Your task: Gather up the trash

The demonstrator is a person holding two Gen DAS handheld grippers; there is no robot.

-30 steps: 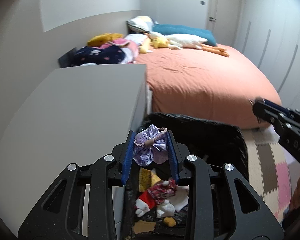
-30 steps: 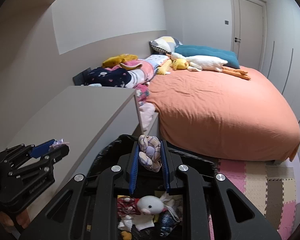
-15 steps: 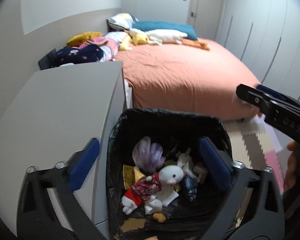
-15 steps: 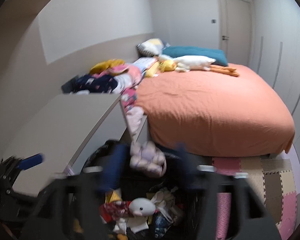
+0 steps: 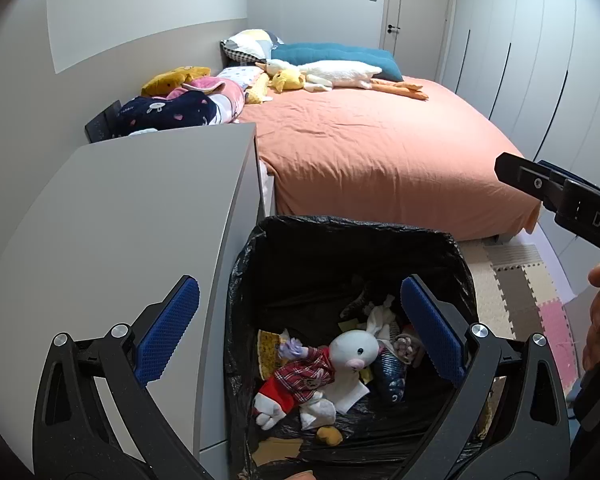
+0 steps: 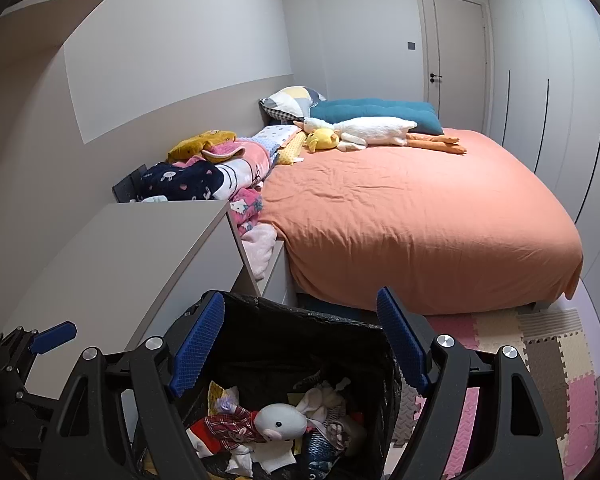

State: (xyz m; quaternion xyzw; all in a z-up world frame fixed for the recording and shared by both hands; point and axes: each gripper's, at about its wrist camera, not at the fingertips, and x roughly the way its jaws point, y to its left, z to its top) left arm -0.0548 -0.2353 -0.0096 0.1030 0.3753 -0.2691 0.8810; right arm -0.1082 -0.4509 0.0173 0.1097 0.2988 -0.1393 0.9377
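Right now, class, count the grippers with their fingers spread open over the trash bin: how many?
2. The left gripper and the right gripper both hang open and empty above the black-lined trash bin, which holds a bunny doll among other items.

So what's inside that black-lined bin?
The bin holds a white bunny toy in red plaid, a small purple flower, a dark blue fish toy, a yellow patterned scrap and white paper bits. Whatever lies beneath that pile is hidden.
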